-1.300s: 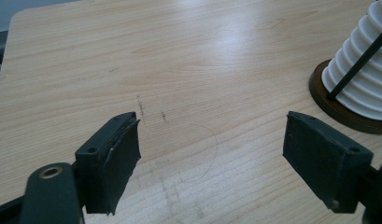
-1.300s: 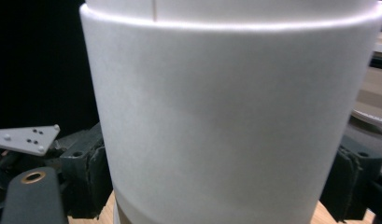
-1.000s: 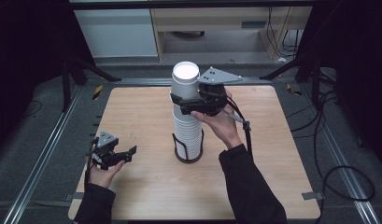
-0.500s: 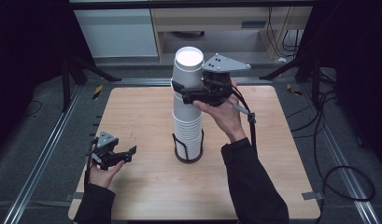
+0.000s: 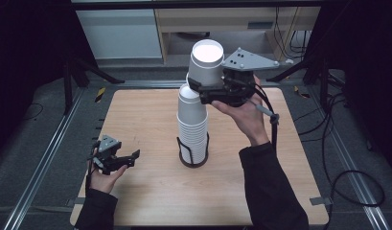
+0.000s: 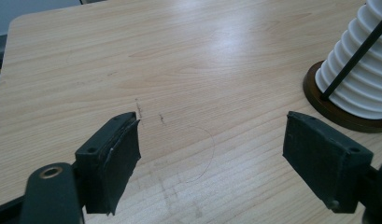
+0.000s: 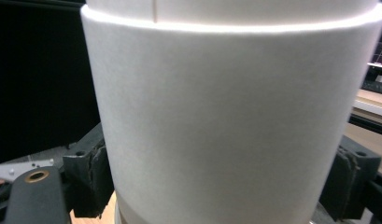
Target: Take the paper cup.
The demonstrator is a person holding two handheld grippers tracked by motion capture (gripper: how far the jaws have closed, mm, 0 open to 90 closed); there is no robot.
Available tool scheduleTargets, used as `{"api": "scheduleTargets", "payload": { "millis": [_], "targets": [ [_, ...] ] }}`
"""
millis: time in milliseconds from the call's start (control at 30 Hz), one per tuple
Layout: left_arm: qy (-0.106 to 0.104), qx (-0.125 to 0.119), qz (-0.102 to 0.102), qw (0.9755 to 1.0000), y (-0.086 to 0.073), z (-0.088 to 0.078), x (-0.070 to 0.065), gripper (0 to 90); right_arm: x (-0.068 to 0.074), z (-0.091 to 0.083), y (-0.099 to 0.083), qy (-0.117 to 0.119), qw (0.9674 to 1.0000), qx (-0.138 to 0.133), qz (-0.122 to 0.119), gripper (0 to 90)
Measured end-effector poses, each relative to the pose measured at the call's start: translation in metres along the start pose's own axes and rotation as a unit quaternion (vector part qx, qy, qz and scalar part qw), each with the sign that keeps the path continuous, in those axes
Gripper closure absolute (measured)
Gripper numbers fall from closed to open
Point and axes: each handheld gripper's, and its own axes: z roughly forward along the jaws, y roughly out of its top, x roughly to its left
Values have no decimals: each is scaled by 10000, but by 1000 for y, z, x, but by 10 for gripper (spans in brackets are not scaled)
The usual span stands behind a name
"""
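Since the earlier frame, the right gripper [image 5: 199,88] has lifted one white paper cup [image 5: 206,62] higher, clear of the single tall stack of cups [image 5: 192,127] at the frame's centre; its jaws are clamped on the cup's sides. That stack stands in one dark wire holder [image 5: 193,160] on a pale wooden table [image 5: 150,191], with dark floor, metal rails and a light cabinet [image 5: 121,28] beyond at upper left. At lower left, the left gripper [image 5: 131,157] rests low with jaws wide apart, holding nothing.
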Motion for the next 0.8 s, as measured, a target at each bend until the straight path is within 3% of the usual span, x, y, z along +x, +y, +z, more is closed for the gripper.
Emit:
{"api": "scheduleTargets", "payload": {
  "millis": [267,500,800],
  "targets": [
    [-47,2,81,10000,2,-2,-2,178,-9,-29,-10,-154,9996,196,-133,152],
    [-89,35,163,9998,3,-3,-5,177,-19,-46,-29,-271,9990,347,-78,152],
    [-176,42,255,9995,4,-3,-9,176,-22,-58,-62,-180,9977,637,-105,152]
  ]
}}
